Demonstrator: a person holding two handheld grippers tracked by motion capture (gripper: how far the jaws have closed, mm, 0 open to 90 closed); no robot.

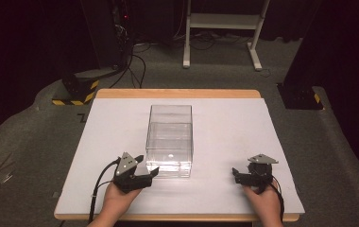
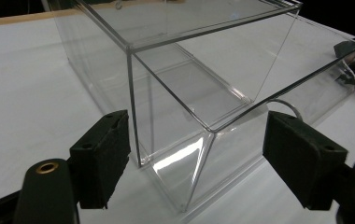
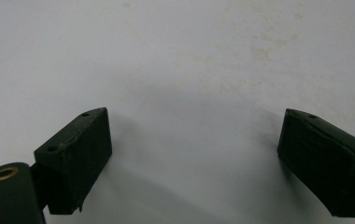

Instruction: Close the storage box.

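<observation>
Left hand-held gripper (image 1: 142, 173) sits at the near left corner of a clear plastic box (image 1: 170, 140), its jaws spread wide and holding nothing. In the left gripper view that hand-held gripper (image 2: 196, 156) has the box's (image 2: 199, 88) near corner edge standing between its two black pads (image 2: 102, 156), one pad just beside the box wall; I cannot tell whether it touches.

That box stands upright in the middle of the tabletop (image 1: 225, 137), open at the top, its long axis running away from the person toward the far edge. Its walls are see-through with thin bright edges, and a glare spot shows on the floor inside.

Over on the person's right, well apart from the box, the right hand-held gripper (image 1: 240, 176) rests low over the white surface, gripped in the right hand (image 1: 263, 204). Seen from its own camera, the right hand-held gripper (image 3: 194, 163) is also spread wide, with bare, faintly stained tabletop (image 3: 189, 60) between the pads. A left hand (image 1: 116, 202) holds the other one from below.
</observation>
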